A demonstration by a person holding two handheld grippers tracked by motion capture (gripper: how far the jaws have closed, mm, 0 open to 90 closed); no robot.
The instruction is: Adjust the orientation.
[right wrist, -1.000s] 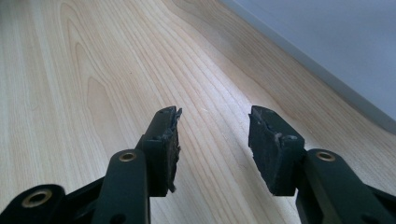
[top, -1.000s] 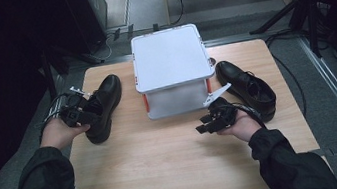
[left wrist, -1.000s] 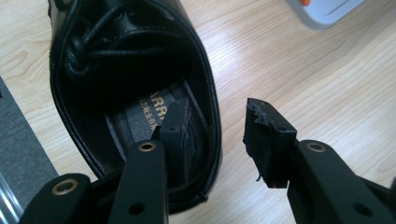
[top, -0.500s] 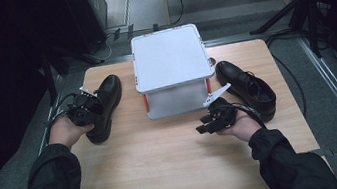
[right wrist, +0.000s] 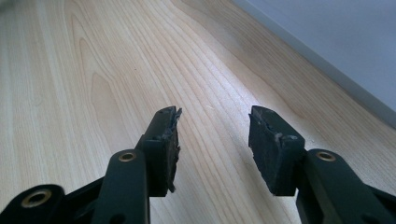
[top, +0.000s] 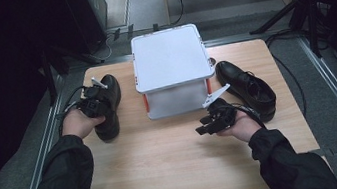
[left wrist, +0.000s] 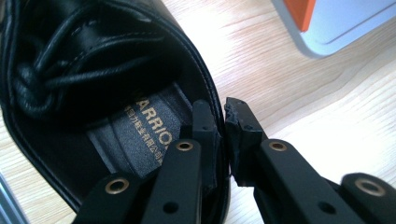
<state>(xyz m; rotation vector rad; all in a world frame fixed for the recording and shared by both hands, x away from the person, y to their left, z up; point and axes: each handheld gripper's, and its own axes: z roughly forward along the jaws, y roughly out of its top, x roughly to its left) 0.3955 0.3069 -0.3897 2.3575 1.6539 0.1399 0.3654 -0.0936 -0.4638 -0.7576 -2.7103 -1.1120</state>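
Observation:
A black lace-up left shoe (top: 109,90) lies at the table's left side. My left gripper (top: 95,105) sits over its opening, held by a hand. In the left gripper view my left gripper (left wrist: 219,112) is shut on the shoe's (left wrist: 93,93) side wall, one jaw inside on the printed insole, the other outside. The second black shoe (top: 246,88) lies at the right of the white lidded box (top: 169,59). My right gripper (top: 206,124) hovers low in front of that box, jaws open. In its own view, my right gripper (right wrist: 215,121) has bare wood between the pads.
The wooden table (top: 167,165) has free room in its near half. The box has orange latches and stands at the middle back. Dark floor, cables and stands surround the table. The box's pale wall (right wrist: 336,42) runs close along the right gripper's side.
My left gripper has moved right onto the left shoe and its jaws have shut on the shoe's side wall. The right hand has stayed in place.

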